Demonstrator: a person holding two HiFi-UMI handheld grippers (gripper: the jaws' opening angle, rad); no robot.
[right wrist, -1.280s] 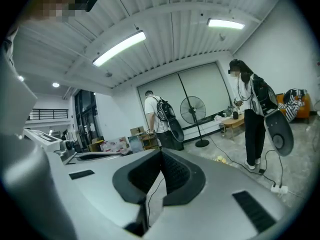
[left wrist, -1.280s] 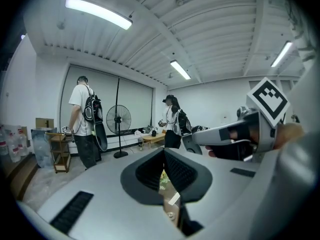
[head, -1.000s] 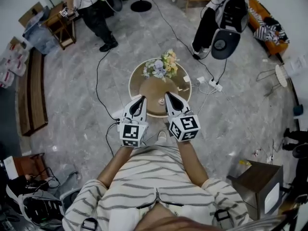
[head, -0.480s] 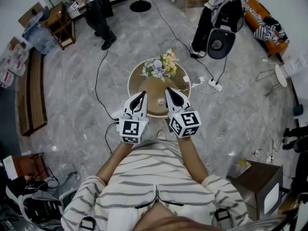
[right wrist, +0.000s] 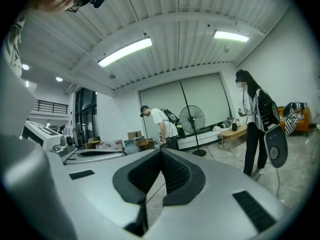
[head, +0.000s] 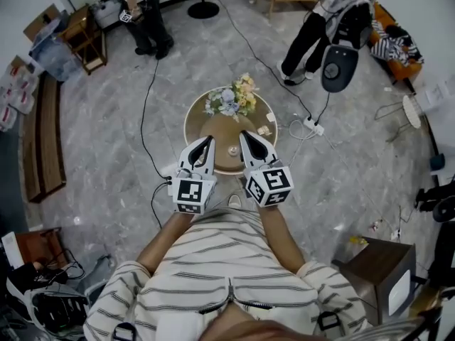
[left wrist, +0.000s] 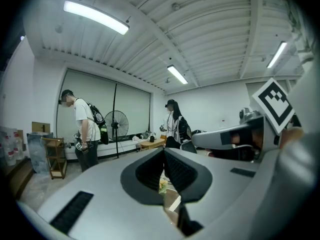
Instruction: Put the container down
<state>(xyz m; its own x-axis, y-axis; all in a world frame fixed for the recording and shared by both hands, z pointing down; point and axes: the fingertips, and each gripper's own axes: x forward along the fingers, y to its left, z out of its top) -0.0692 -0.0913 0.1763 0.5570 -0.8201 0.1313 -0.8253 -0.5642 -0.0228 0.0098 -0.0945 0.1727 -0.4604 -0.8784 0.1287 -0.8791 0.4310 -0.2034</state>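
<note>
In the head view a small pale container (head: 232, 150) stands on the round wooden table (head: 193, 128), between my two grippers and apart from both. My left gripper (head: 209, 142) is held above the table's near left part, jaws together, nothing in them. My right gripper (head: 243, 135) hovers over the near right part, also shut and empty. In the left gripper view the black pads (left wrist: 175, 170) meet at the tip of the left gripper (left wrist: 163, 151). The right gripper view shows the right gripper (right wrist: 161, 151) closed the same way, pointing level into the room.
A bouquet of flowers (head: 231, 99) takes up the table's far side, with small items (head: 265, 129) at its right edge. Cables and a power strip (head: 311, 126) lie on the floor. People stand at the back left (head: 146, 6) and back right (head: 320, 20). A fan (left wrist: 116, 124) stands far off.
Both grippers stayed shut and drifted slightly left over the table. The people at the back moved farther away.
</note>
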